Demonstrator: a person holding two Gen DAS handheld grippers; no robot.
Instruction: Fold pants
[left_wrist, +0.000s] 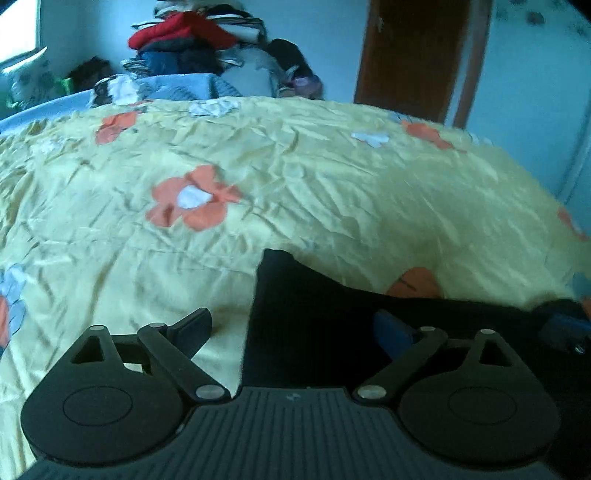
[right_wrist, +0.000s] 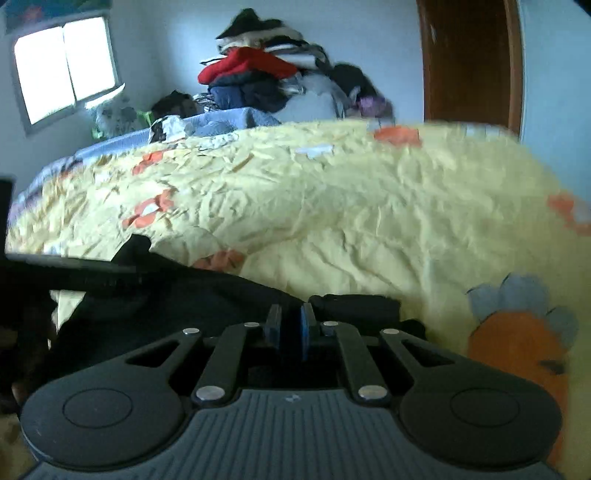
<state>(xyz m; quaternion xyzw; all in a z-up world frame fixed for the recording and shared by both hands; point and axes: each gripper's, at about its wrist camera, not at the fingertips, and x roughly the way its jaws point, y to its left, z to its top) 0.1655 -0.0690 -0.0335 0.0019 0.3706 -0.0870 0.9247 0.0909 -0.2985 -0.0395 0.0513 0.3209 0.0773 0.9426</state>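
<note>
2 grippers low in frame: left gripper (left_wrist: 291, 328) spread wide over dark pants (left_wrist: 314, 332) lying lower centre on the yellow bedspread (left_wrist: 295, 177), right gripper (right_wrist: 290, 330) pinched on pants fabric; folding looks barely begun.

- One pair of dark pants (left_wrist: 314, 325) is seen.
- Two black two-finger grippers are seen, left (left_wrist: 291, 328) and right (right_wrist: 291, 328).
- One yellow flowered bedspread (left_wrist: 295, 184) is seen.
- One brown wooden door (right_wrist: 469, 59) is seen.
- One heap of mixed clothes (right_wrist: 266, 77) is seen.
</note>
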